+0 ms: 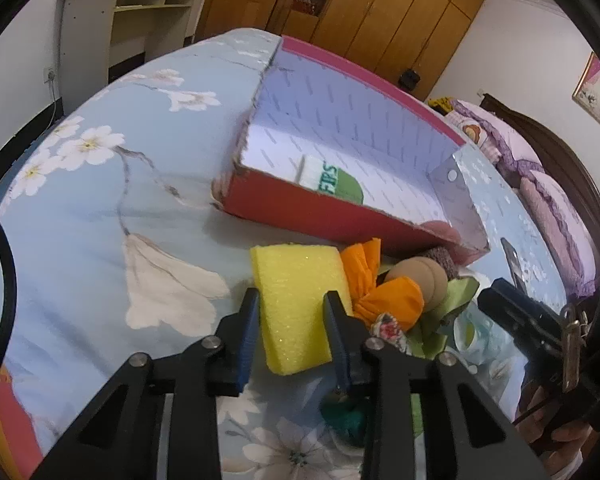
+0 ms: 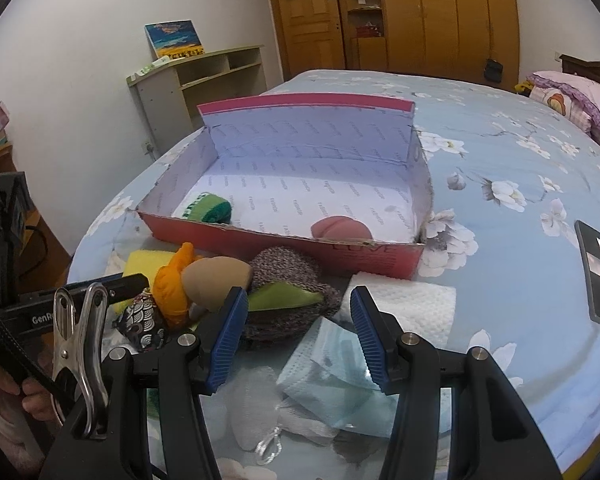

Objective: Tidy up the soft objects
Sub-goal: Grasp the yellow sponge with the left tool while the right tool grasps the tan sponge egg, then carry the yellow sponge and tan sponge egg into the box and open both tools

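Item: yellow sponge [image 1: 296, 304], lower centre; light, squashy foam. My left gripper [image 1: 292, 316] pinches its long sides mid-body. Right gripper [image 2: 296, 328] half-open, empty.

Both grippers are black plastic with angular, cut-out arms joined by round silver screws. The left gripper [image 1: 292, 320] and the right gripper [image 2: 298, 328] each carry ribbed blue pads on the inner faces of the jaws. A silver metal clip [image 2: 80, 344] hangs beside white lettering on a black bar. A thick black cable [image 1: 4, 280] curves along the edge.
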`<state>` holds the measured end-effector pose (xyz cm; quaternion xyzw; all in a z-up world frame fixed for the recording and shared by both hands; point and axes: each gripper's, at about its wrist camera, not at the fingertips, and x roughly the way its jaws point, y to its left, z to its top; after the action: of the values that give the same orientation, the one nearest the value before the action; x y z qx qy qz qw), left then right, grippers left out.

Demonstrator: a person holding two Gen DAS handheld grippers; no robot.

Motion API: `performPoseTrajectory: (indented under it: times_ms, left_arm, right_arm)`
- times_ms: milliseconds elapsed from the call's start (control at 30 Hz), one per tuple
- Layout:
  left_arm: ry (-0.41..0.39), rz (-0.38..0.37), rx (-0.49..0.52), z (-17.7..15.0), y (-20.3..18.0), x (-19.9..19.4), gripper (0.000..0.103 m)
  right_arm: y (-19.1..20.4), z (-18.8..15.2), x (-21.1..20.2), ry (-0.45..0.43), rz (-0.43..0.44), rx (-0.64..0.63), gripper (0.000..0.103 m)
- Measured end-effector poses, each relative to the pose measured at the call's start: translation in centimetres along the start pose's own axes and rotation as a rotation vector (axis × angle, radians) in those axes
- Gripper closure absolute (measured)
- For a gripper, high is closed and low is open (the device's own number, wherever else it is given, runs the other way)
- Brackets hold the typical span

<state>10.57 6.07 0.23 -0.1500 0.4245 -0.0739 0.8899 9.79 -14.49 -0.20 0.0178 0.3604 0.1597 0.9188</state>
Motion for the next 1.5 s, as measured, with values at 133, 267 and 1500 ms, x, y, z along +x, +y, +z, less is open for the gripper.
performPoseTrajectory:
  times_ms: [133, 267, 1500]
  left_arm:
    - [-0.029, 0.017, 0.003, 0.1, 0.4, -1.0, 0.074]
    - [-0.059, 0.056, 0.006, 0.2, 1.1, -1.6, 0.074]
    - [-0.069, 0.108, 0.023, -0.2, 2.0, -1.2, 0.073]
  right_arm:
    - [1.0, 0.2, 0.1, -0.001, 0.011, -0.026, 0.048]
    - [2.0, 0.5, 0.3, 0.002, 0.029, -0.048, 0.048]
    - [5.0, 0.6, 4.4, 0.061, 0.154, -0.068, 0.076]
